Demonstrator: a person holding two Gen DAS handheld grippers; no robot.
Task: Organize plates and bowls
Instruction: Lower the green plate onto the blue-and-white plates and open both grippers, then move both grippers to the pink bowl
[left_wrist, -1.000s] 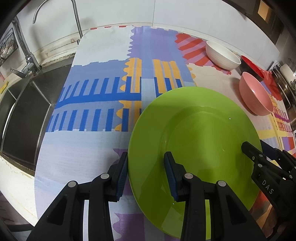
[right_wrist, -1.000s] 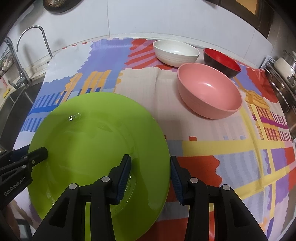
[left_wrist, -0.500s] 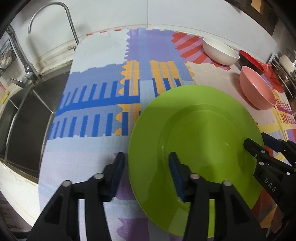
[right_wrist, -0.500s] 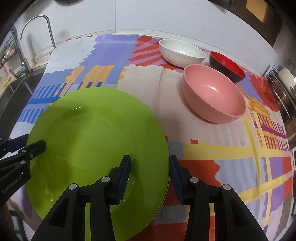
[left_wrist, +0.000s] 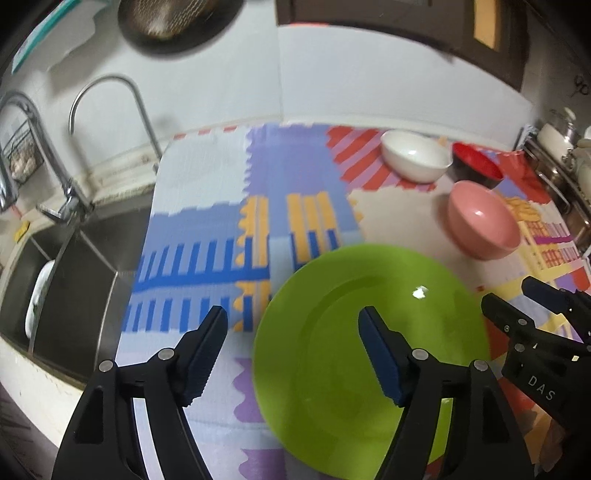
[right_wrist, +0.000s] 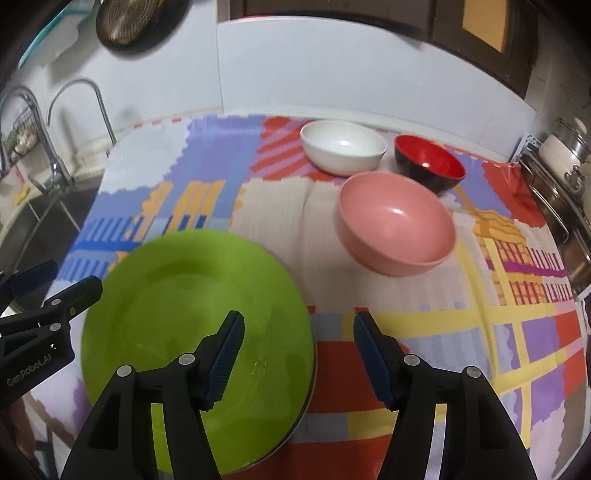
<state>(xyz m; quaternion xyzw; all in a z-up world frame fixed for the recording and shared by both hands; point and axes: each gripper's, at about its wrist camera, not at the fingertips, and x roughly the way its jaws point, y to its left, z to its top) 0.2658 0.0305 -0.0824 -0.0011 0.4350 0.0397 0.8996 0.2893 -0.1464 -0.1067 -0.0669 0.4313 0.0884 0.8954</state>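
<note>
Kitchen setting: patterned mat (left_wrist: 207, 199) covers the tabletop, sink (left_wrist: 77, 266) and tap (left_wrist: 110, 107) off to the left, white tiled wall behind. Green plate (right_wrist: 192, 325) lies flat on the mat toward the near edge; in the right wrist view a second rim seems to show under its right side, so it may sit on another plate, cannot confirm. Three bowls stand at the far right: white bowl (right_wrist: 341, 151), red bowl (right_wrist: 430, 168), pink bowl (right_wrist: 395, 232), the pink one nearest the plate but well apart from it. Left tongs (left_wrist: 295, 354) straddle the plate's left rim from above, jaws opening, pads not touching it. Right tongs (right_wrist: 297, 356) straddle the right rim likewise, jaws opening, nothing pressed between them. Judgement: the plate is set down and released; the step in hand is clearing away from it and going for the bowls. To do it well: let both pairs of jaws spread fully before any sideways travel, so that no pad drags the rim and skews the plate. Lift straight off, then swing. Pink bowl is the likely next pick for the right tongs; take it by the rim with one pad inside and one outside. Risk: smooth, sloped bowl wall may slip from a shallow bite, so seat the pads deep. Nesting order of the bowls cannot be settled from these views.
</note>
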